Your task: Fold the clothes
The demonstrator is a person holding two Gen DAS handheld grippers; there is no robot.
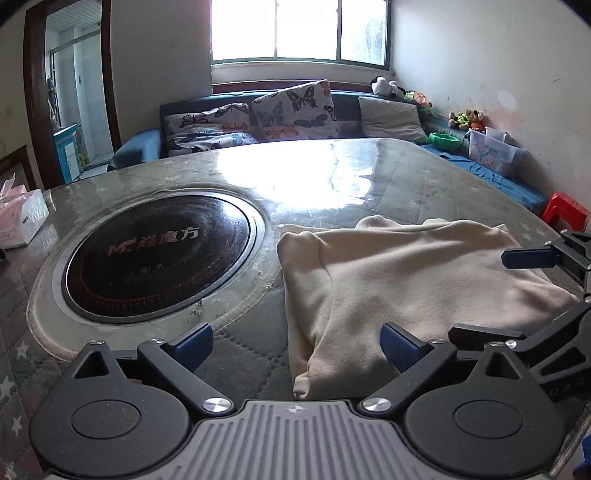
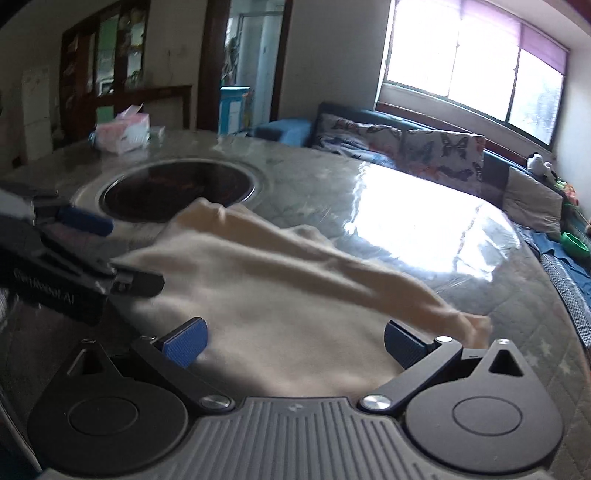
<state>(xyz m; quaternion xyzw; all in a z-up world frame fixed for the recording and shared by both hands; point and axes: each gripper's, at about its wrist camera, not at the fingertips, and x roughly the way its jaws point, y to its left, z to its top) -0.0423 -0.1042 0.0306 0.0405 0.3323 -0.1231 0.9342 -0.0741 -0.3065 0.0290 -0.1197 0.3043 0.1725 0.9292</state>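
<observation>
The round cooktop [image 1: 159, 254] bears "焱魔方" beside an "M" logo

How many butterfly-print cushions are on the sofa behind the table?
2: one cushion lying low at the sofa's left end, one cushion propped upright just right of it. The table edge may hide others lower down.

round counter [image 1: 369, 177] with quilted star-print cover under clear glossy sheet, window glare at 12 o'clock. black round cooktop [image 1: 159, 254] set in the counter at 9 o'clock, red lettering on it. pink tissue pack [image 1: 20, 218] at far 9 o'clock on the counter edge. behind, blue sofa [image 1: 147, 144] with butterfly pillows [image 1: 295, 107] and grey pillow [image 1: 391, 116] at 12. bright window [image 1: 299, 29] above. panda plush [image 1: 384, 86], small stuffed toys [image 1: 467, 120], green bowl [image 1: 445, 140], clear plastic bin [image 1: 493, 149] at 2 o'clock. red stool [image 1: 565, 214] at 3. doorway [image 1: 74, 92] at 10 o'clock.
</observation>
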